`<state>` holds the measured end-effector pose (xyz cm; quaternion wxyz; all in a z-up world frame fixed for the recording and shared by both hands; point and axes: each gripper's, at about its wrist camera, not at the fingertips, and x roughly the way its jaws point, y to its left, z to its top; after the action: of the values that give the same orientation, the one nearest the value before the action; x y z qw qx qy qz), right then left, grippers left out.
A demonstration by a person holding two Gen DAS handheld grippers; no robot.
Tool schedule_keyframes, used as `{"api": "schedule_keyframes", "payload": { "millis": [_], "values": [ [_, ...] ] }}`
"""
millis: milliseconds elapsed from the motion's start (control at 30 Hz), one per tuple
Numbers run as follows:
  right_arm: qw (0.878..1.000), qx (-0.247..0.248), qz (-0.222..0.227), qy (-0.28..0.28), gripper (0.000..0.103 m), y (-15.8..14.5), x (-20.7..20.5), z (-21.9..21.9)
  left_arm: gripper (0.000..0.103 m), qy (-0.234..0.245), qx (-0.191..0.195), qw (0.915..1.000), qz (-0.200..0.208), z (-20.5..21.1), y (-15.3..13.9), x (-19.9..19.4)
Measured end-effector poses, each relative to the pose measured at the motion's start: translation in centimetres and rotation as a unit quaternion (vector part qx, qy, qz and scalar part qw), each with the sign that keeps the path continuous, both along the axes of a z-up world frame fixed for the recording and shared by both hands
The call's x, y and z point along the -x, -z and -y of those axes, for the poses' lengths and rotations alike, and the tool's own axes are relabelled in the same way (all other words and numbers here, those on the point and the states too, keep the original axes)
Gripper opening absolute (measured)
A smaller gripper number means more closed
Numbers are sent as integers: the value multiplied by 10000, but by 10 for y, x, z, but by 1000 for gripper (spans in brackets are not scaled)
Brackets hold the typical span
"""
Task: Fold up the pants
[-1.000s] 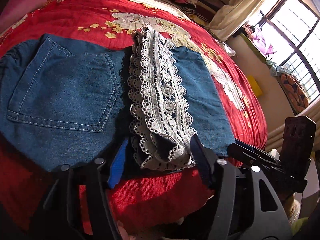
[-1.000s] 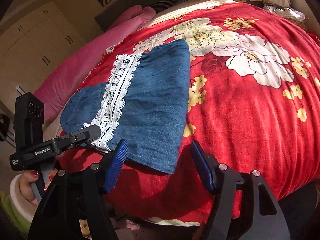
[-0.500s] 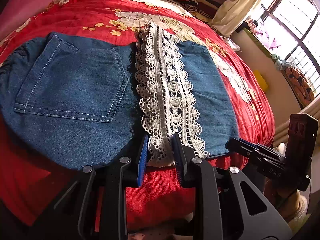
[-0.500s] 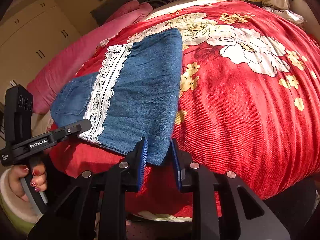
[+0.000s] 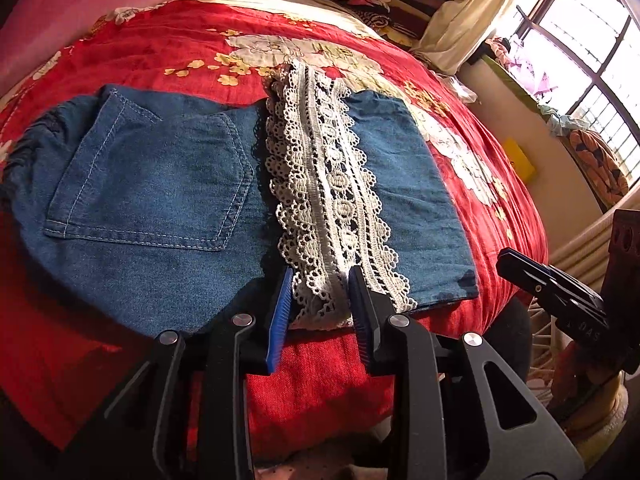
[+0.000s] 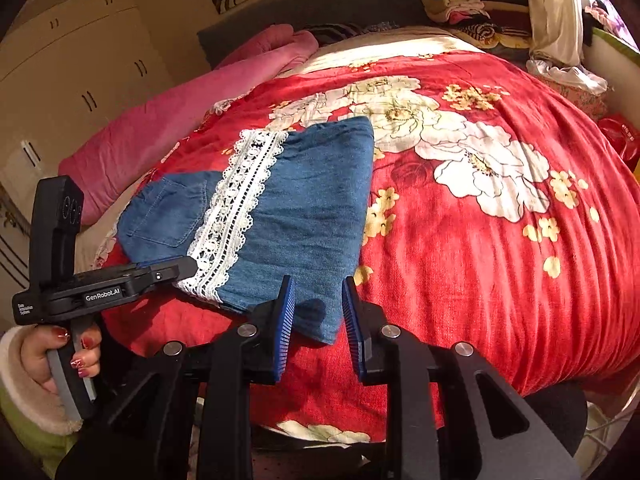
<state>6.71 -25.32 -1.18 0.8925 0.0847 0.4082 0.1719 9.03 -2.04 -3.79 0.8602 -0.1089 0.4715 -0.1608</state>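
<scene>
The left gripper [image 5: 320, 294] is clamping the near end of the white lace band [image 5: 326, 184] after its jaws have just been reopening slightly, while the right gripper [image 6: 318, 308], having just closed, is pinching the near corner of the denim pants [image 6: 296, 216]. The pants are lying folded on the red floral bedspread [image 6: 480, 240], beside a pink blanket [image 6: 176, 120].
</scene>
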Motion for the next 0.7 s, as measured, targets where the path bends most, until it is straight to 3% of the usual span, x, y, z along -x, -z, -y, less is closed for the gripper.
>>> {"api": "schedule_keyframes", "payload": {
  "millis": [333, 433, 700],
  "values": [
    [9988, 145, 81, -466, 24, -5, 3, -37, 37, -121, -70, 9998, 141, -13, -16, 6],
    [9983, 191, 27, -559, 32, -2, 0, -48, 41, -179, -73, 9997, 174, -19, -18, 8],
    [9962, 277, -183, -802, 35, 12, -8, -77, 51, -371, -192, 9986, 317, -33, -25, 15]
  ]
}}
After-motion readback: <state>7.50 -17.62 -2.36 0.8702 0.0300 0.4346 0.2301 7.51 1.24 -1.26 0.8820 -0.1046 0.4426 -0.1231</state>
